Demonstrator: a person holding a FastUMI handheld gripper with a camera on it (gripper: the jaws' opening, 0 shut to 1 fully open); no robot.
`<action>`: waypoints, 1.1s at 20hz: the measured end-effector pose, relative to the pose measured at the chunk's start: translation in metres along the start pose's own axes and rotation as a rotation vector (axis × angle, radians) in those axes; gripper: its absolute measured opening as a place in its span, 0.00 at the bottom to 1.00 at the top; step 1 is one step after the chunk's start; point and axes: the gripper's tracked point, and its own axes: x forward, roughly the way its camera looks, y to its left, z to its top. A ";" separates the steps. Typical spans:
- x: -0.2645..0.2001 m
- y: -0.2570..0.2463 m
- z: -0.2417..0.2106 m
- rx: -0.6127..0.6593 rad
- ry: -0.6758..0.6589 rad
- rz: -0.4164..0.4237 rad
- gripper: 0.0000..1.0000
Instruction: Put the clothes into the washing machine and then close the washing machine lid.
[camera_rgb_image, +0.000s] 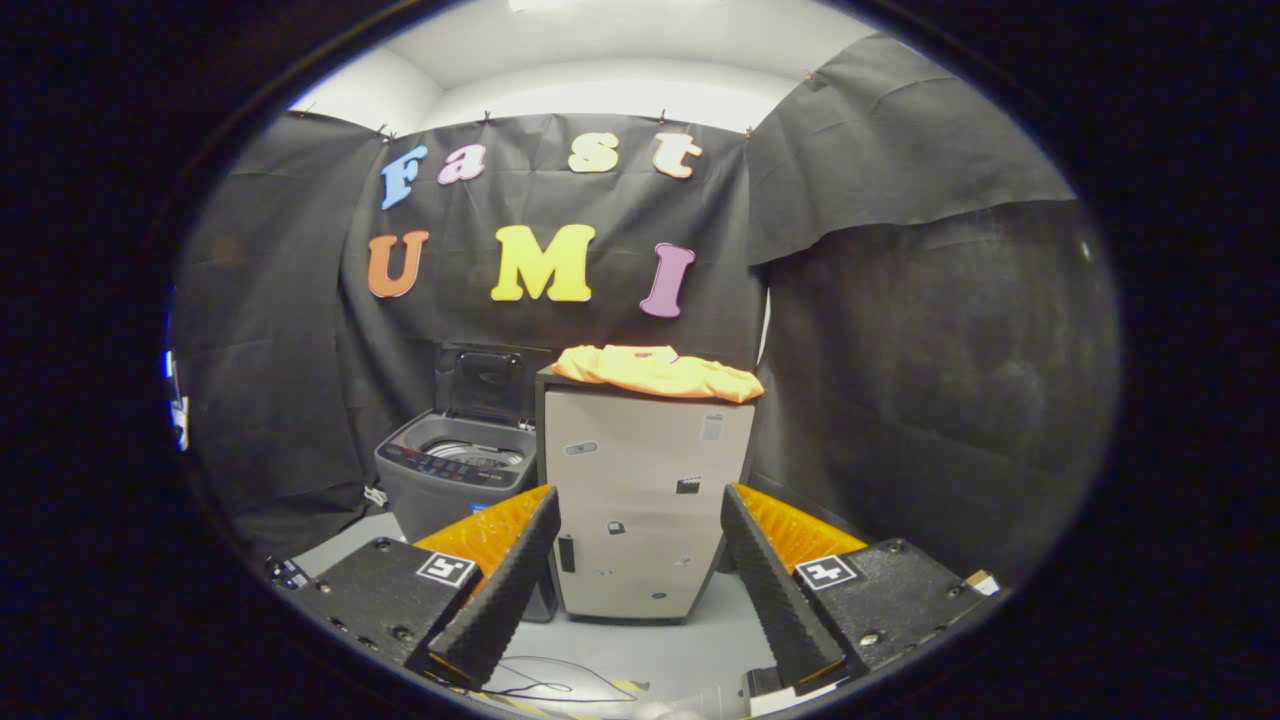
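A folded orange garment (660, 372) lies on top of a small beige cabinet (645, 500), well beyond my fingers. To the cabinet's left stands a grey top-loading washing machine (455, 475) with its lid (490, 383) raised upright, so the steel drum shows inside. My gripper (640, 505) is open, fingers spread wide with nothing between them, and the cabinet front shows through the gap.
Black cloth walls close the booth at the back and on both sides. A light grey floor (660, 650) runs under the cabinet, with a thin dark cable (545, 688) lying on it near my fingers. Small stickers dot the cabinet door.
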 end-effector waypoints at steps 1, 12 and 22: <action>0.001 0.001 0.003 -0.002 -0.002 0.001 1.00; 0.035 0.020 0.087 0.044 -0.040 0.014 1.00; 0.150 0.004 0.206 0.035 -0.097 -0.010 1.00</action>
